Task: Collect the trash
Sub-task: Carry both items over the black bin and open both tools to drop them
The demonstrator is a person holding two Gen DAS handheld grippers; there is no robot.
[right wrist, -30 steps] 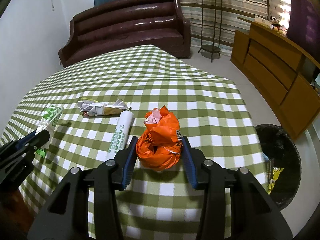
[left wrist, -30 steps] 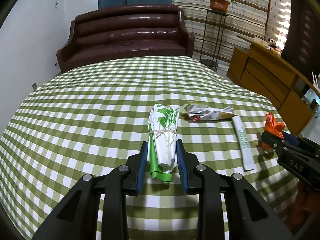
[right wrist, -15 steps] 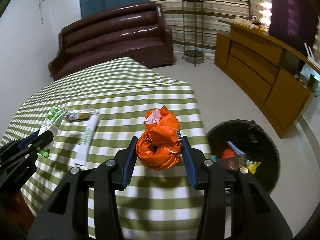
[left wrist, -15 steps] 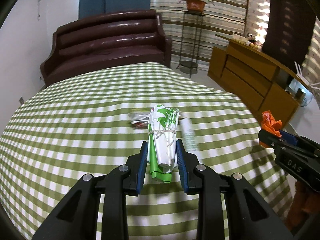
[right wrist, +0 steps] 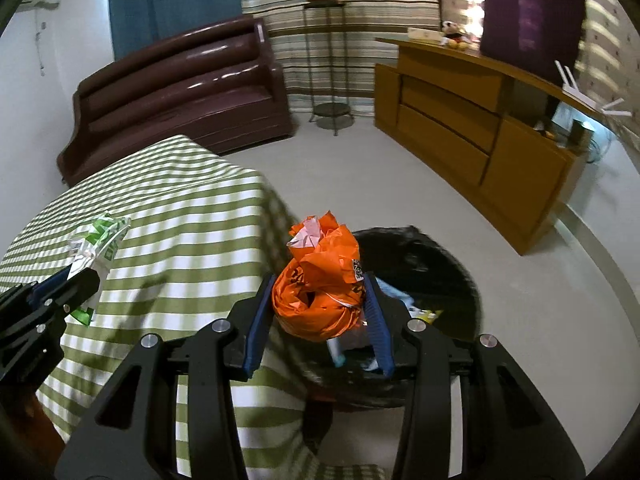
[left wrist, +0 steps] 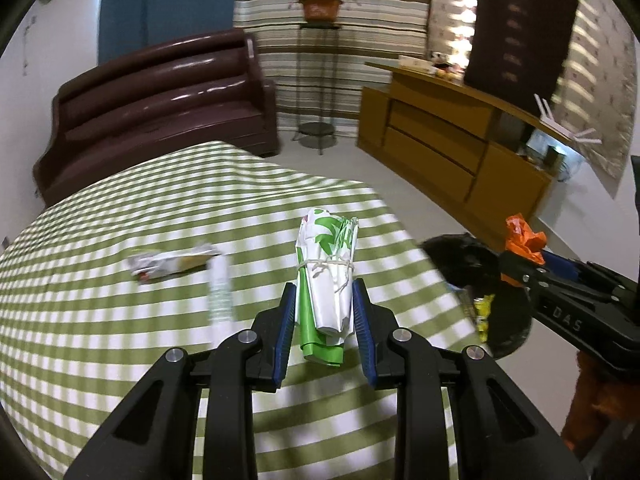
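Note:
My left gripper point(left wrist: 325, 300) is shut on a rolled white and green wrapper point(left wrist: 328, 268) tied with string, held above the checked table point(left wrist: 120, 320); it also shows in the right wrist view point(right wrist: 100, 240). My right gripper point(right wrist: 318, 292) is shut on a crumpled orange bag point(right wrist: 320, 292) and holds it over the black bin point(right wrist: 432, 264), which has several bits of trash inside. The orange bag point(left wrist: 524, 238) and the bin point(left wrist: 472, 264) also show at the right of the left wrist view.
A crumpled foil wrapper point(left wrist: 172, 266) and a white tube point(left wrist: 220, 292) lie on the table. A brown sofa point(right wrist: 180, 92) stands behind it, a plant stand point(right wrist: 328, 60) and a wooden sideboard point(right wrist: 480, 128) to the right.
Both grippers swung right with their loads. The right gripper moved off the table to above the bin. The left gripper now sits near the table's right edge.

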